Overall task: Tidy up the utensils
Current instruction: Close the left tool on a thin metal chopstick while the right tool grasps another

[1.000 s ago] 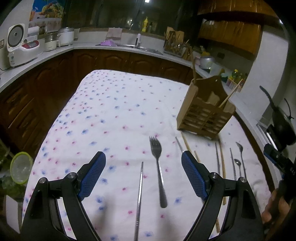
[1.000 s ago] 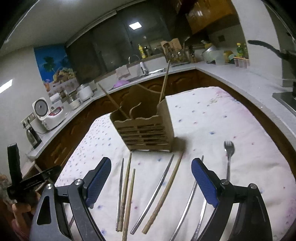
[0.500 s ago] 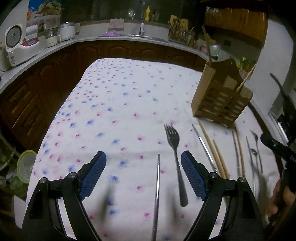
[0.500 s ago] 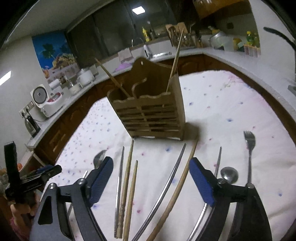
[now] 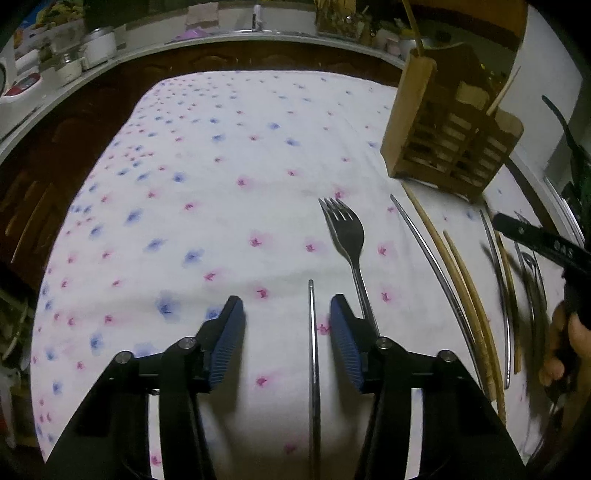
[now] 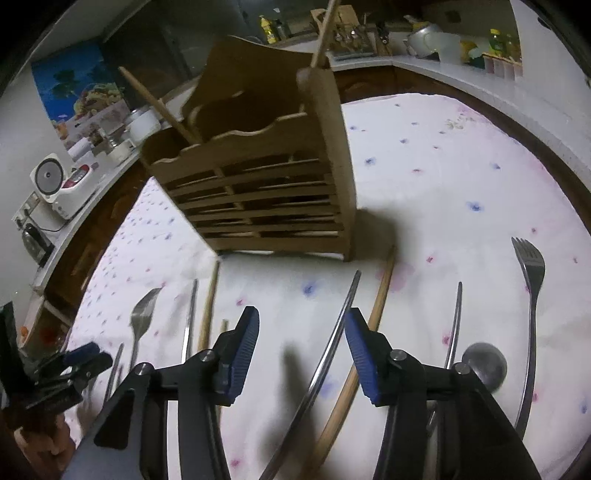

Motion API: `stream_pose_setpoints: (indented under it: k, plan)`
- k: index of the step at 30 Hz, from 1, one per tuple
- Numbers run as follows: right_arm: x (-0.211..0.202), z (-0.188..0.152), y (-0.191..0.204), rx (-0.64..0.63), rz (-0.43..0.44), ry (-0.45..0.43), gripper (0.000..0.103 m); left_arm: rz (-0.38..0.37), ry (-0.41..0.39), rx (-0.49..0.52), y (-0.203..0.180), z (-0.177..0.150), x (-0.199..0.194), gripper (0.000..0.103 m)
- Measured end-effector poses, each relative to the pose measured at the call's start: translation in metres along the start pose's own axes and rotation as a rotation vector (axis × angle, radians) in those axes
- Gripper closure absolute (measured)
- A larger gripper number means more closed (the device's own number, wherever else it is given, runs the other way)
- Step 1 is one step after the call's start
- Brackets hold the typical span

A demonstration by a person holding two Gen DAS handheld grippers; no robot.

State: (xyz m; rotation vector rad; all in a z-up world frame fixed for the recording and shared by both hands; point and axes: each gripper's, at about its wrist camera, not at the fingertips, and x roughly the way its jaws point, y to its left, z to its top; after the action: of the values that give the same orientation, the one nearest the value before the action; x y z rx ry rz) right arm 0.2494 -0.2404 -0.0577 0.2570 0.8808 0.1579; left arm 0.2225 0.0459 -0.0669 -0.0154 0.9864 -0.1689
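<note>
1. Left hand-held gripper point(image 5: 286, 330): jaws apart, nothing clamped. A metal chopstick point(image 5: 313, 362) lies on the cloth between the two blue pads, nearer the right pad; contact with either pad cannot be confirmed.
2. Right hand-held gripper point(image 6: 301, 349): jaws apart, nothing clamped. A second metal chopstick point(image 6: 332, 343) runs lengthwise through the gap, close to the right pad; contact cannot be confirmed.
3. Tabletop point(image 5: 221, 155): covered by a white cloth with pink and blue flower print; all loose utensils lie flat on it.
4. Wooden utensil holder point(image 6: 266, 192): upright on the cloth, slatted front, several compartments. Two wooden chopsticks stand in it, one leaning out of the left side point(image 6: 159, 107), one rising from the right corner point(image 6: 323, 33).
5. Fork point(image 5: 347, 240): just right of the left gripper, tines pointing away, handle passing beside the right pad.
6. Wooden chopstick point(image 6: 373, 321): just right of the right gripper's right pad, its far tip near the holder's base.
7. Further right in the right wrist view: a thin metal rod point(image 6: 455, 325), a spoon bowl point(image 6: 484, 365) and the same fork point(image 6: 532, 280).
8. Left of the right gripper: a spoon point(image 6: 142, 314), a metal chopstick point(image 6: 190, 317) and a wooden chopstick point(image 6: 208, 306), side by side
</note>
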Motion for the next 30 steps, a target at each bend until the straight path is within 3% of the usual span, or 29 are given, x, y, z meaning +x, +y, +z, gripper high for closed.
stream_pose_setpoints:
  k: [3,5,13,16,17,18,22,30]
  plan:
    - [0.009,0.005,-0.006,0.016,-0.013,0.003,0.057,-0.016,0.025,0.020,-0.003,0.000,0.007,0.071]
    - [0.017,0.009,-0.007,0.018,-0.023,0.016,0.062,-0.006,0.026,0.047,-0.007,0.000,0.009,0.071]
    - [0.038,0.014,0.003,-0.044,-0.120,0.057,0.063,0.030,0.043,0.146,-0.018,0.002,0.012,0.072]
    - [0.042,0.012,0.012,-0.103,-0.174,0.060,0.075,0.032,0.039,0.180,-0.023,0.003,0.013,0.089]
    - [0.042,0.011,0.012,-0.111,-0.186,0.059,0.085,0.035,0.037,0.199,-0.027,0.003,0.013,0.097]
    - [0.042,0.012,0.013,-0.114,-0.192,0.058,0.092,0.045,0.034,0.217,-0.030,0.003,0.014,0.098]
    - [0.041,0.012,0.011,-0.096,-0.172,0.058,0.097,0.057,0.028,0.238,-0.034,0.003,0.015,0.099]
    - [0.014,0.010,0.013,-0.044,-0.045,0.028,0.099,-0.020,-0.012,0.144,-0.017,0.004,-0.008,0.100]
